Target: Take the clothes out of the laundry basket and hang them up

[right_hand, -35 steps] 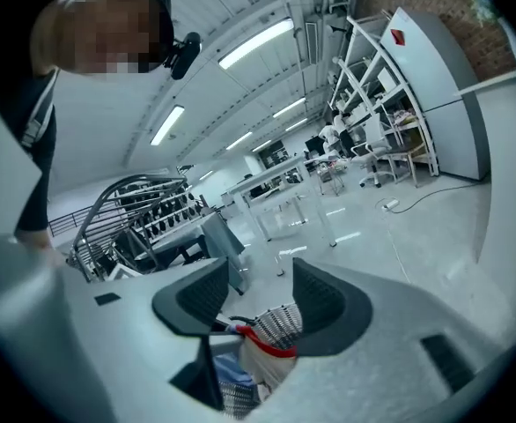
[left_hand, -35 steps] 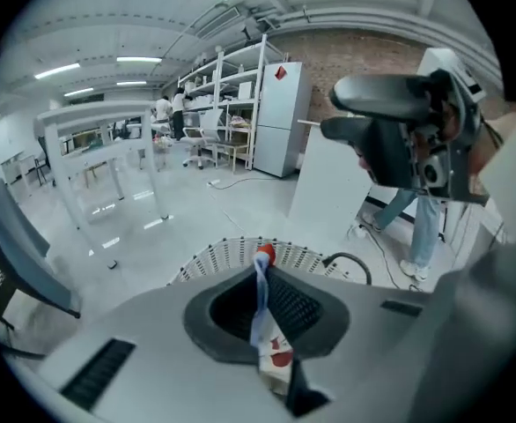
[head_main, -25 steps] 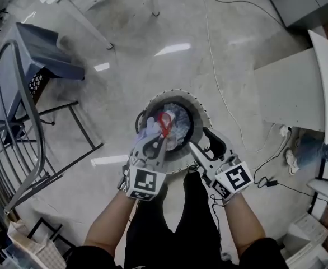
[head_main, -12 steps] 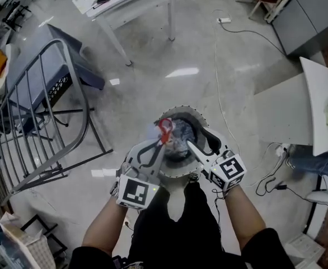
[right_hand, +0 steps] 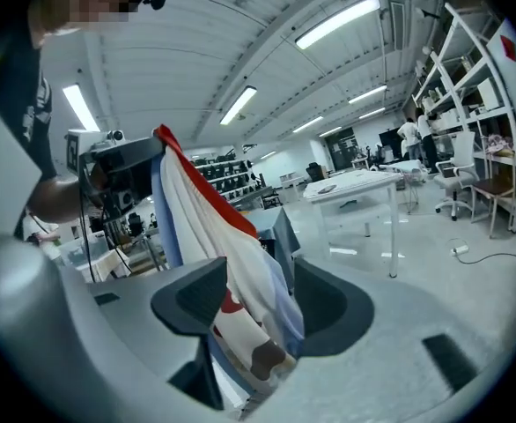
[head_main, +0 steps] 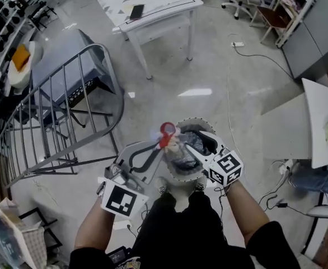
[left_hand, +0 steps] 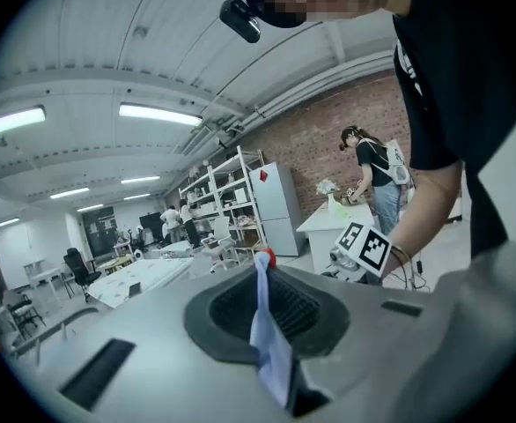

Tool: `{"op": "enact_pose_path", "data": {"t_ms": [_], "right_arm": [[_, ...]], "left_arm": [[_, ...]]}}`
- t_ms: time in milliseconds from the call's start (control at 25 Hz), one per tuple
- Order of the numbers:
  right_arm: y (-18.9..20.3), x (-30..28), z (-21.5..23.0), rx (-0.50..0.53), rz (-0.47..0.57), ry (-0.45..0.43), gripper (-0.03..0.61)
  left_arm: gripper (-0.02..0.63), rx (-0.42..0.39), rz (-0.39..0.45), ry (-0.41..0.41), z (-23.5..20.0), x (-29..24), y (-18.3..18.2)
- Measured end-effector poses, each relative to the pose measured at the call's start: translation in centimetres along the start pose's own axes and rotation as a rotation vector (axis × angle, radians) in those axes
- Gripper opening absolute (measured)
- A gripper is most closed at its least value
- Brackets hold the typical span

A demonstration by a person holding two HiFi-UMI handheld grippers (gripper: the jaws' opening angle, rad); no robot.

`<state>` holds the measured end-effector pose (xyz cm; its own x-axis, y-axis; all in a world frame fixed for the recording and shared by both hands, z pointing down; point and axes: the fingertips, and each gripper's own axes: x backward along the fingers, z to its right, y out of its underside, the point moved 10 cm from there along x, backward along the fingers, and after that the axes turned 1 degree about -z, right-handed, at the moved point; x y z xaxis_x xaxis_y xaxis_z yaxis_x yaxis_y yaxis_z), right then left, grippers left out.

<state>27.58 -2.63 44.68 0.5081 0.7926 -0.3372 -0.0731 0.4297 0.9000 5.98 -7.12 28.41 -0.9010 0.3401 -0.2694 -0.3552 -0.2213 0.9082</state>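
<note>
My left gripper [head_main: 163, 140] is shut on a light blue, white and red garment [head_main: 167, 131], pinching its top edge above the round laundry basket [head_main: 193, 120]. In the left gripper view the cloth [left_hand: 271, 342] runs up out of the closed jaws [left_hand: 262, 267] to a red tip. My right gripper [head_main: 196, 144] is just to the right over the basket. In the right gripper view the garment [right_hand: 223, 245] hangs down between its spread jaws [right_hand: 256, 280], which do not visibly press on it. More clothes [head_main: 187, 154] lie in the basket.
A grey metal drying rack [head_main: 69, 105] stands to the left with a blue cloth [head_main: 69, 55] behind it. A white table [head_main: 153, 4] is farther ahead, and another white tabletop [head_main: 321, 122] is at the right. Cables [head_main: 231, 94] trail over the floor.
The garment has come up out of the basket in the left gripper. Both grippers have risen slightly, and the head view has tilted so that more of the rack and the table shows.
</note>
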Motion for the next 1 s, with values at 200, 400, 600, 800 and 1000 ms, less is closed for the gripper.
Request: {"op": "enact_pose_path", "data": {"t_ms": [200,400,600,800,1000], "right_arm": [[-1.6,-2.2,-2.2,0.055,-0.021,-0.089,0.247],[-1.7,-4.9,-4.6,0.083,-0.066,-0.166,0.252],[-1.6,-7.6,-8.1,0.145,-0.123,-0.284,0.268],[-2.1,-9.7,-10.8,0.151,-0.112,-0.307,0.091],[-4.8,-9.0,-10.9,0.139,-0.068,-0.211,0.015]], "left_arm": [[0.020,-0.020,0.004,-0.022,-0.3,3.4,-2.6],[0.020,-0.022,0.022,-0.040,-0.5,7.0,-3.6],[0.020,-0.016,0.043,-0.061,-1.2,10.2,-4.4],[0.020,-0.019,0.043,-0.080,-1.8,13.6,-4.6],[0.020,0.211,0.008,-0.278,-3.6,18.6,-2.3]]}}
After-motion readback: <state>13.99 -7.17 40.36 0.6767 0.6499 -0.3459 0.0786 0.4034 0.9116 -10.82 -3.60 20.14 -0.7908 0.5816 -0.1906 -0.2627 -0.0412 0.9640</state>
